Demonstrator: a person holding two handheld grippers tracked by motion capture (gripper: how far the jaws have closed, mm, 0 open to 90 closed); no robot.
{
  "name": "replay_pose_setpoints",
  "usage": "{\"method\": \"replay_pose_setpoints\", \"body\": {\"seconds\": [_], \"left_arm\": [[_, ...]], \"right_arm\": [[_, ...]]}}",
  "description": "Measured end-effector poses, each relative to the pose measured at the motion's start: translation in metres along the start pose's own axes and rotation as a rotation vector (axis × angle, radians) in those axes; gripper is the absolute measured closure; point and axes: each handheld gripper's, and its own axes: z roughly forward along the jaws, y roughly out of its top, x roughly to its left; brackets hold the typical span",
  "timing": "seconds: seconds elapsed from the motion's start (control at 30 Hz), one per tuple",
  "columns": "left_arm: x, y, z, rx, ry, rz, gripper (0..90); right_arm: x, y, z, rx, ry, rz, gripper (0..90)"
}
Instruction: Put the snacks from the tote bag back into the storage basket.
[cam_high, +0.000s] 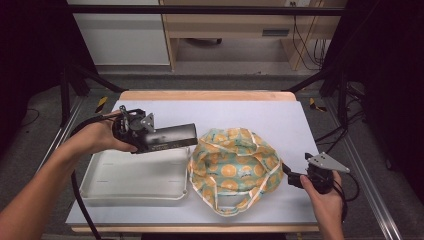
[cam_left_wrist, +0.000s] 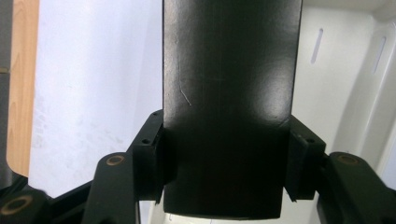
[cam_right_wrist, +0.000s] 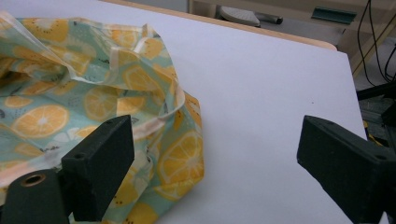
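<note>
Nearest the person, at the front of the white-covered bench (cam_high: 280, 120), the right claw (cam_high: 289, 178) sits low at the right edge of the orange-slice printed, teal fabric bag (cam_high: 235, 167), its jaws spread wide with nothing between them; in the right gripper view one jaw stands just in front of the bag's cream-piped rim (cam_right_wrist: 154, 126) and the other over bare bench, so no hold on the cloth has been taken yet. The bag lies slumped and open-mouthed in the middle of the bench, its rim crumpled rather than held up. To its left rests the shallow white plastic tray (cam_high: 100, 192), just beside the bag. Farther back, above the tray's far edge, the left claw (cam_high: 150, 137) is clamped on the long, black, box-shaped object (cam_high: 172, 136), which points level towards the bag; the left gripper view shows both pads (cam_left_wrist: 149, 158) pressed against its sides, with tray and bench beyond. Judged from this, the pick-up is done and the black object is on its way but not yet over the bag's mouth; what seems left is for the right claw to catch and lift the rim, then for the object to go in and be let go.
</note>
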Motion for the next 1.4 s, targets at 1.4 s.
{"method": "replay_pose_setpoints", "body": {"seconds": [1.4], "left_arm": [[-0.018,-0.048,0.039,0.005,-0.099,0.061,43.0]], "right_arm": [[-0.019,-0.018,-0.019,-0.003,-0.144,0.056,10.3]]}}
